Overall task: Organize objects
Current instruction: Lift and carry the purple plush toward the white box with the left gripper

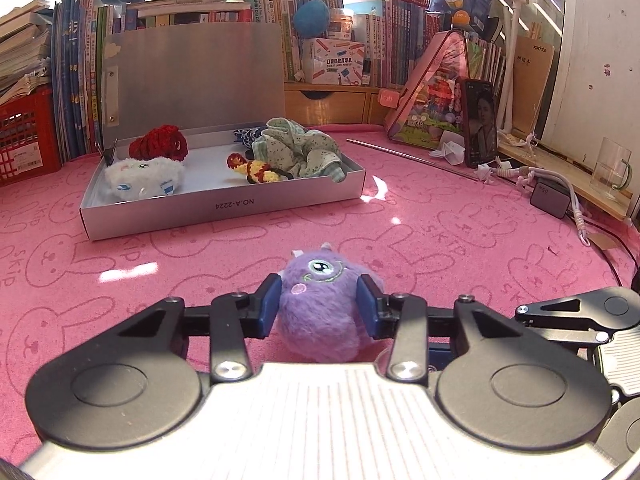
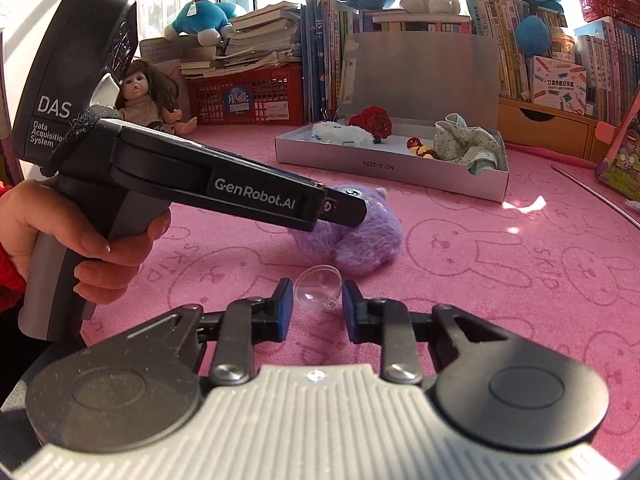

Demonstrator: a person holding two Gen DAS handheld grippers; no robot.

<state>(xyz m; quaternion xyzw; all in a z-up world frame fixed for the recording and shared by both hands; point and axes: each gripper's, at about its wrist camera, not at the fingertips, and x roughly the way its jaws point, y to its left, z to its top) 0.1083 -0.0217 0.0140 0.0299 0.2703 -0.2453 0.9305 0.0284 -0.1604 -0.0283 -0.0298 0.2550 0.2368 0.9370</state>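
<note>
A purple one-eyed plush monster (image 1: pixel 320 312) sits on the pink bunny-print cloth (image 1: pixel 460 240). My left gripper (image 1: pixel 318 306) is shut on it, with both blue pads pressed into its fur. In the right wrist view the plush (image 2: pixel 360 244) lies just past a clear plastic half-sphere (image 2: pixel 318 288). My right gripper (image 2: pixel 317 300) is shut on that half-sphere, a pad touching each side. Farther back stands an open silver box (image 1: pixel 224 208) holding a white plush (image 1: pixel 144 178), a red crochet piece (image 1: pixel 160 144), a red-yellow crochet piece (image 1: pixel 256 170) and a green floral cloth (image 1: pixel 300 152).
A person's hand (image 2: pixel 80 240) holds the left tool's handle. A phone (image 1: pixel 480 124), a charger (image 1: pixel 550 198), a glass mug (image 1: pixel 610 168) and a metal rod (image 1: pixel 412 158) lie at the right. A doll (image 2: pixel 148 96), a red basket (image 2: pixel 248 96) and books line the back.
</note>
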